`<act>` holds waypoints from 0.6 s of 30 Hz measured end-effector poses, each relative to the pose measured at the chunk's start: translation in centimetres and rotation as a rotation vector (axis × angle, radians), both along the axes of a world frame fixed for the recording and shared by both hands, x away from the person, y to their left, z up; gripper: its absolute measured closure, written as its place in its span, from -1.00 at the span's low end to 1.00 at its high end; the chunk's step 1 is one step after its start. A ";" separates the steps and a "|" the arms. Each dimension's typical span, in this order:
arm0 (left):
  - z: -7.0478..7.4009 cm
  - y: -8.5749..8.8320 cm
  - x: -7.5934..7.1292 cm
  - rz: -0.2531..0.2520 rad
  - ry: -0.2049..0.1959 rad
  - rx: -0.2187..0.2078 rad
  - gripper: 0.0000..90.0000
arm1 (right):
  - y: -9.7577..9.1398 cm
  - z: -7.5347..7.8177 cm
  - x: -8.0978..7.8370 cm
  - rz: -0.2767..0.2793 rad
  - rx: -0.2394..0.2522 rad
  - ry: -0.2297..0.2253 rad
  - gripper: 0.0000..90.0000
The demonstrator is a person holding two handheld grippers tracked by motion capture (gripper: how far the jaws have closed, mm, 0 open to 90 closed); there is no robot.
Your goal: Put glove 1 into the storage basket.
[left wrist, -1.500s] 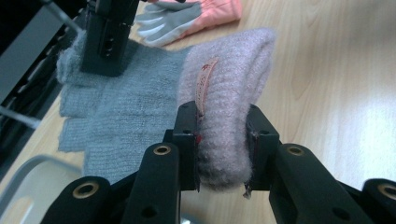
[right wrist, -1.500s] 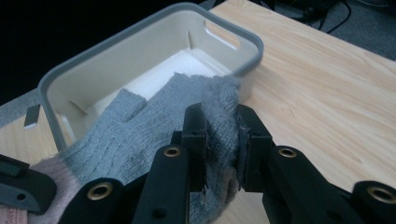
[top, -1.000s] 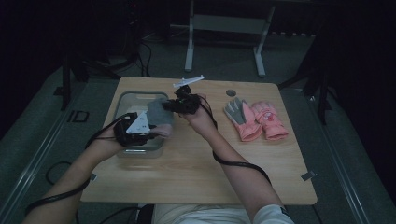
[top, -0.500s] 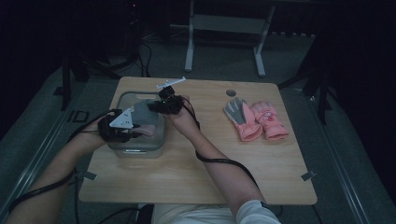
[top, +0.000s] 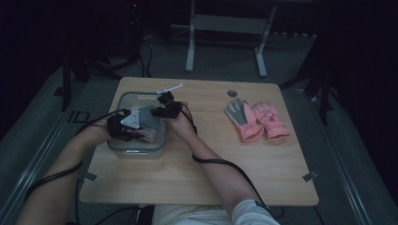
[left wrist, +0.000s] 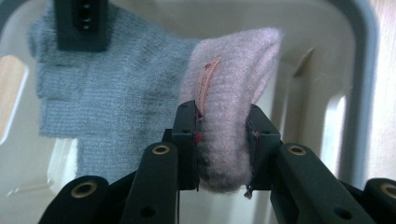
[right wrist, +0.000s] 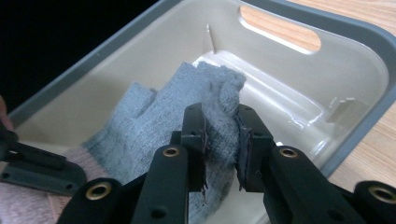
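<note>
Both grippers have shifted further over the bin (top: 137, 151). Left gripper (left wrist: 223, 140) clamps the glove's (left wrist: 116, 102) pink cuff (left wrist: 229, 116); right gripper (right wrist: 219, 140) pinches its fingers at 12 o'clock.

- A bin (top: 123, 151) sits on the left part of the table (top: 234, 173), near its far edge.
- A knit glove (right wrist: 154, 135) lies inside the bin, its cuff (left wrist: 233, 116) toward the person's left.
- The left gripper (left wrist: 222, 140) reaches into the bin from the left, its jaws on either side of the cuff.
- The right gripper (right wrist: 220, 140) reaches in from the right, its jaws around the glove's finger end.
- Two more gloves (top: 257, 119) lie side by side on the table, well right of the bin.
- A small round hole (top: 232, 93) lies just behind them.
</note>
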State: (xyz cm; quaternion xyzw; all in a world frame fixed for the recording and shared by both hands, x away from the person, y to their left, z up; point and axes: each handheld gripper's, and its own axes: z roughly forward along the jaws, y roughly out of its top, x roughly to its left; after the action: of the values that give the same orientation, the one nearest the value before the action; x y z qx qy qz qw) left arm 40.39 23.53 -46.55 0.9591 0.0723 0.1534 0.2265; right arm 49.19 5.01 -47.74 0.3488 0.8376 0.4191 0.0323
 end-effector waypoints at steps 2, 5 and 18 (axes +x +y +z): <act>-0.2 -0.1 0.6 -0.005 0.023 0.001 0.55 | 0.0 -0.1 0.1 -0.004 -0.011 -0.003 0.66; -0.6 -0.5 1.4 0.005 0.058 0.007 0.55 | -0.2 0.0 0.2 -0.014 -0.019 0.004 0.53; -1.7 -1.8 2.3 0.071 0.144 0.030 0.33 | -3.8 2.3 -2.0 0.048 0.050 -0.052 -0.19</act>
State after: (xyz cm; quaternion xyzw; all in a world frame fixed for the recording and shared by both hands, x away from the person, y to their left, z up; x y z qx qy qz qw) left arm 42.73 21.73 -48.28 0.9678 0.1202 0.0929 0.2007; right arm 47.20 1.18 -45.41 0.3182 0.8340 0.4494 0.0354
